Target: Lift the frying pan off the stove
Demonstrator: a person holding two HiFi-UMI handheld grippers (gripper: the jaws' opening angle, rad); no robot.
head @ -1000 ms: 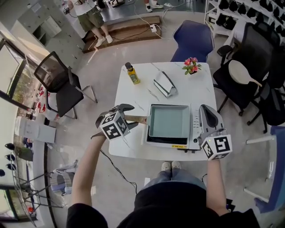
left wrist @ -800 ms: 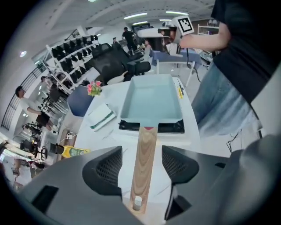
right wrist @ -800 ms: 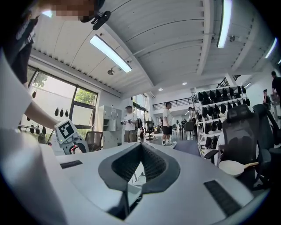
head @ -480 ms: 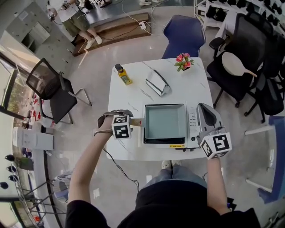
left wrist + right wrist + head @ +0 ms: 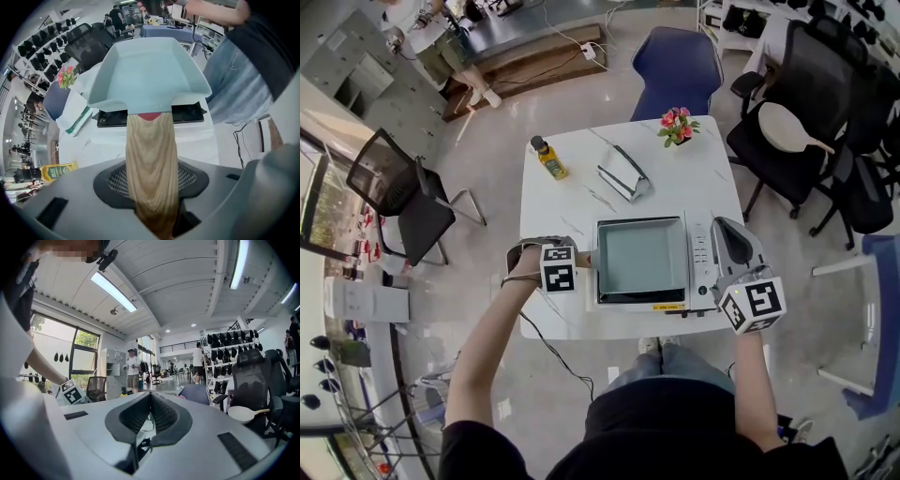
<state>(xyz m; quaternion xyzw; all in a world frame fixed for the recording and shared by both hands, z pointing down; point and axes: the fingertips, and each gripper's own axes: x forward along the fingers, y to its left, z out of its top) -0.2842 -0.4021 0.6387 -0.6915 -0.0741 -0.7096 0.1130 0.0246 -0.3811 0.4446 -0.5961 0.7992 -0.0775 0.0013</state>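
Frying pan: square, pale teal, seated on black stove at near edge of white worktop. Wooden handle is flanked by left hand-held gripper, jaws closing, not yet clamped. Right hand-held gripper: clenched, empty, held right of stove.

The frying pan has a smooth, matt pale-blue coating. Its handle is light, matt wood with visible grain. The stove top is glossy black. The table top is smooth white with faint veining.
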